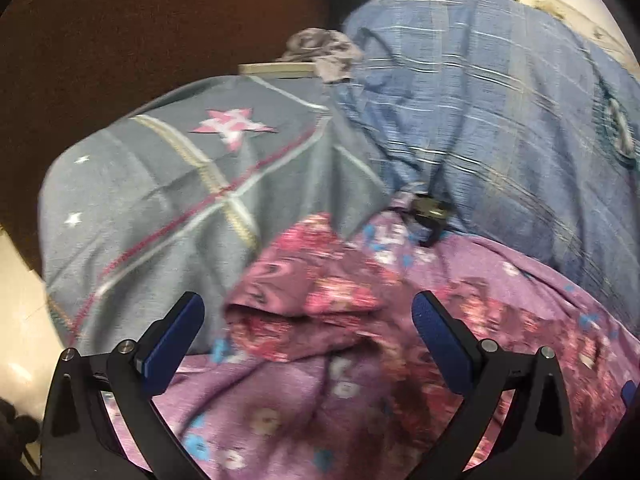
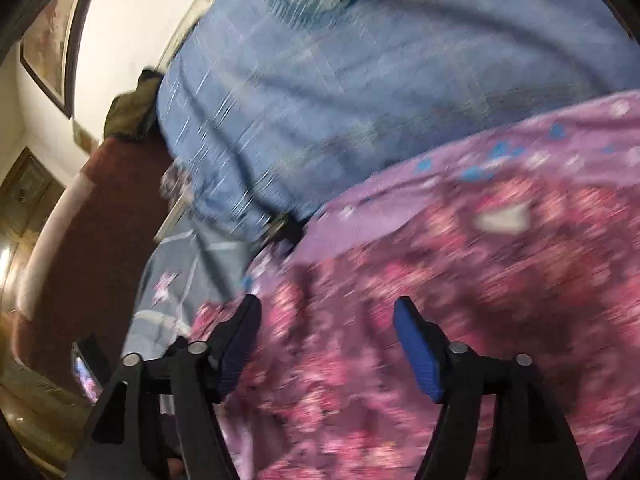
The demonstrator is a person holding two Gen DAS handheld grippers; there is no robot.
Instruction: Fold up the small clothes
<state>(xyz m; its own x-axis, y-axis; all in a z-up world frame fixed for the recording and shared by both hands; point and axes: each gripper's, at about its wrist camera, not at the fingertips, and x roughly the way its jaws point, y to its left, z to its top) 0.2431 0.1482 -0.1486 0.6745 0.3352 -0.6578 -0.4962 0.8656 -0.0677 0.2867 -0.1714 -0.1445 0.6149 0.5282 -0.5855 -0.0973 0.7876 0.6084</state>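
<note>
A purple garment with pink and blue flowers [image 1: 360,320] lies rumpled on the bed, with a folded-over flap near its left edge. My left gripper [image 1: 308,320] is open just above that flap, holding nothing. In the right wrist view the same floral garment [image 2: 480,280] fills the lower right, blurred by motion. My right gripper [image 2: 326,328] is open over it and holds nothing.
A grey-blue bedsheet with a pink star [image 1: 160,184] covers the bed's left part. A blue checked blanket [image 1: 500,112] lies behind the garment, and it also shows in the right wrist view [image 2: 320,100]. A small grey cloth [image 1: 320,52] sits at the back. A brown floor [image 1: 140,32] lies past the bed edge.
</note>
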